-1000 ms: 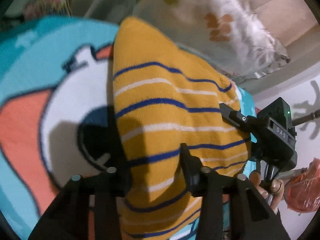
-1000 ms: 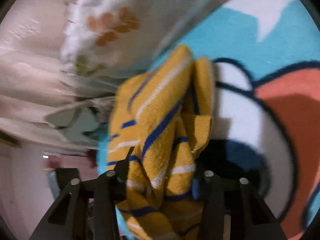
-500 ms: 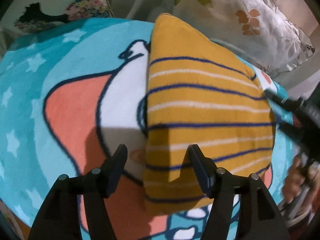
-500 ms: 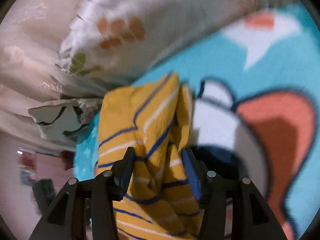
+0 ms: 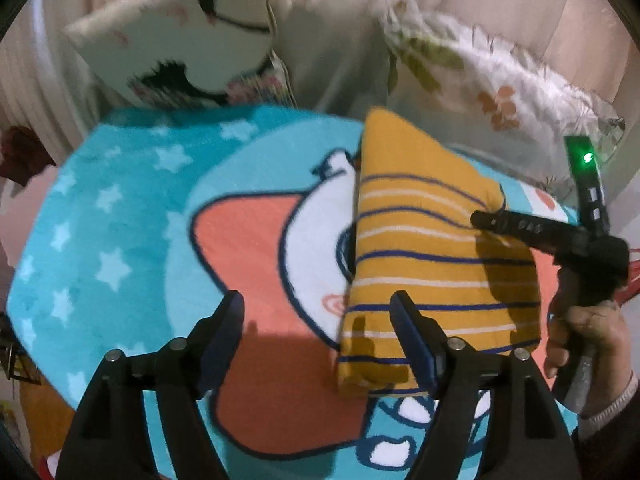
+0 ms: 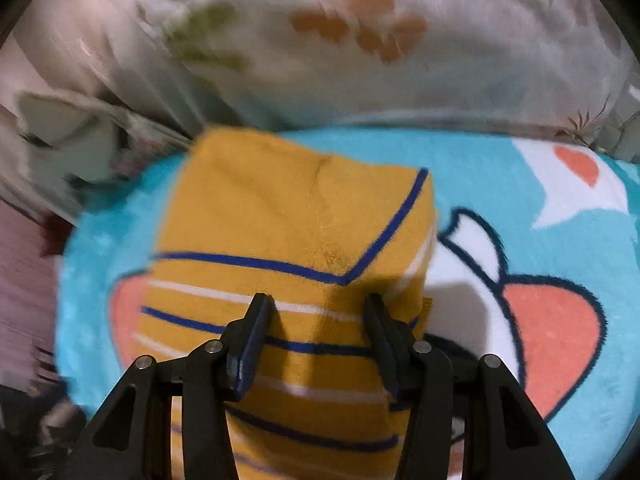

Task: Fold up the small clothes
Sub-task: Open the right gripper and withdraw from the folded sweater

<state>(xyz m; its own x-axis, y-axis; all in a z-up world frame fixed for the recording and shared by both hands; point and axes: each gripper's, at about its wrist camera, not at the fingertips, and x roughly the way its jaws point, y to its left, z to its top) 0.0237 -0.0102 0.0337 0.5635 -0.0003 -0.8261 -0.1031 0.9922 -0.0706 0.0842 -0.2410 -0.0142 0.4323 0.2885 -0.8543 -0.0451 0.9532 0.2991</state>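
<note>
Turquoise cartoon-print plush blanket [image 5: 120,240] carries a folded mustard-yellow knit garment with blue and white stripes [image 5: 432,264]; left gripper [image 5: 318,320] and right gripper [image 6: 318,320] fingers spread apart, holding nothing.

A blue cartoon blanket [image 5: 120,240] with white stars is spread as the surface. A folded yellow striped garment [image 5: 432,264] is laid flat on it. Two pillows [image 5: 500,80] are propped along its far edge.
</note>
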